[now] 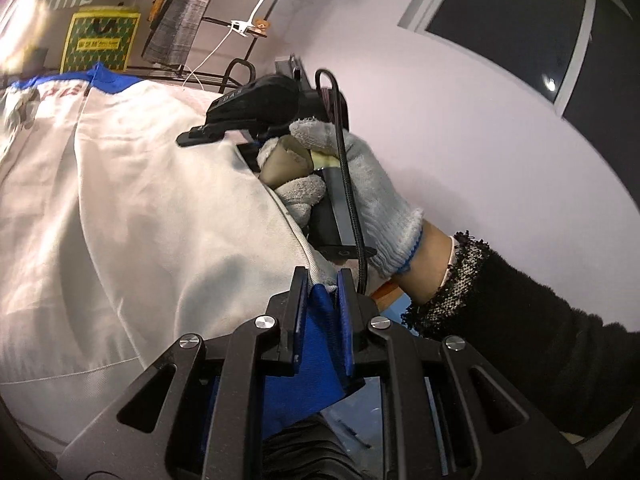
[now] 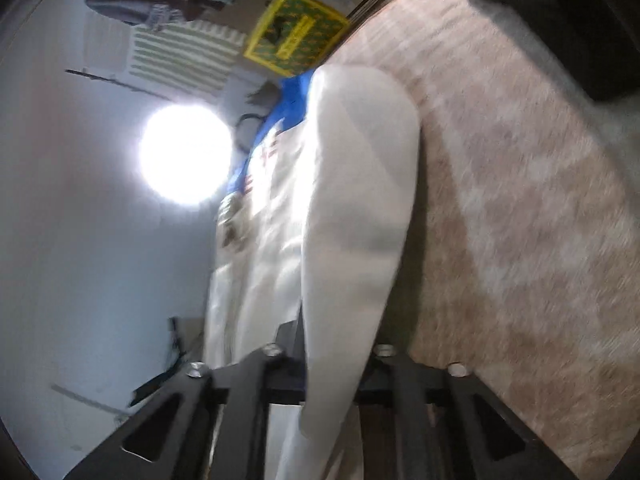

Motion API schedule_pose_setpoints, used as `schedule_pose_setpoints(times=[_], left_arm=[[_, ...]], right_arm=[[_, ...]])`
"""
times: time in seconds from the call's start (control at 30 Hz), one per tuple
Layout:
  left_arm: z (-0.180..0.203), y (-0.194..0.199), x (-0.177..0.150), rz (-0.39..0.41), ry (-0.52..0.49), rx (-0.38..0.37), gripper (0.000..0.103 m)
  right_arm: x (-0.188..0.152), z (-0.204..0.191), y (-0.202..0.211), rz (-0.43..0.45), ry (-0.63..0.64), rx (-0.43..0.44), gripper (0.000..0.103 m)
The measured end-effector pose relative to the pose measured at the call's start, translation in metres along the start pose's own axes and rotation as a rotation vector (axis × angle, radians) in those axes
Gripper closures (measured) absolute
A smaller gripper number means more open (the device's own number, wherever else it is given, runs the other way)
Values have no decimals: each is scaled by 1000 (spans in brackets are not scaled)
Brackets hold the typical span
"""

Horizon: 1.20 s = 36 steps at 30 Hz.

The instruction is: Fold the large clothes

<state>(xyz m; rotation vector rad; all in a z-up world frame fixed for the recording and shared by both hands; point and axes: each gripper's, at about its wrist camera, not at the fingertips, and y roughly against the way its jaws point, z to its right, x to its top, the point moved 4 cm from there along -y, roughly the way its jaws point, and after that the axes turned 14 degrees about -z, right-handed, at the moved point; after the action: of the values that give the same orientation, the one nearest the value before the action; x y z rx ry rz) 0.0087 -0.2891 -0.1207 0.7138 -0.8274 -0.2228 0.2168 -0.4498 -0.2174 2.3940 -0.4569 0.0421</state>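
The white garment [image 1: 120, 184] hangs soft and limp above the patterned carpet [image 2: 520, 200]; left gripper [image 1: 322, 300] clamps its blue hem, right gripper [image 2: 332, 360] pinches a white fold. Grip edges, not middles.

My left gripper [image 1: 320, 288] is working tight: my gloved right hand [image 1: 360, 192] and its gripper [image 1: 248, 116] are crowding the garment's [image 1: 120, 200] edge just ahead. In the right wrist view, the patterned surface [image 2: 500, 200] beside the cloth is lying open for passing
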Motion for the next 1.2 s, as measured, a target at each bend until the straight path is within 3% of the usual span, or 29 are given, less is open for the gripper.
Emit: schedule_pose_setpoints(times=[0.17,0.37,0.57,0.67,0.7,0.77,0.83,0.93,1.0,1.1,1.2], left_arm=[[-12,18,-7,41,26,-26,91],[-38,60,-23,136,111,-60,91],[-72,105,-52,237,221,-63,91],[-91,118,-72,264,289,-49,91],[-94,120,-76,264,299,-41,91],[-105,122,-87,257,333,-21,91],[-115,123,-96,250,362,-15,91],[-125,121,-110,240,402,-18,91],[-129,118,-114,230,417,-25,91],[-133,109,-113,209,423,-32,91],[-132,107,-118,195,425,-41,91]], right_arm=[[-2,-50,7,19,159,-300,98],[-11,-123,-7,-1,360,-554,98],[-24,-205,-54,-50,574,-707,98],[-37,-233,-93,-97,662,-739,98],[-41,-238,-112,-132,684,-738,97],[-47,-235,-133,-198,683,-685,84],[-51,-231,-141,-266,639,-548,68],[-52,-224,-112,-276,589,-295,65],[-45,-215,-80,-232,546,-192,65],[-15,-190,-32,-106,430,-180,65],[15,-169,-21,-46,304,-211,51]])
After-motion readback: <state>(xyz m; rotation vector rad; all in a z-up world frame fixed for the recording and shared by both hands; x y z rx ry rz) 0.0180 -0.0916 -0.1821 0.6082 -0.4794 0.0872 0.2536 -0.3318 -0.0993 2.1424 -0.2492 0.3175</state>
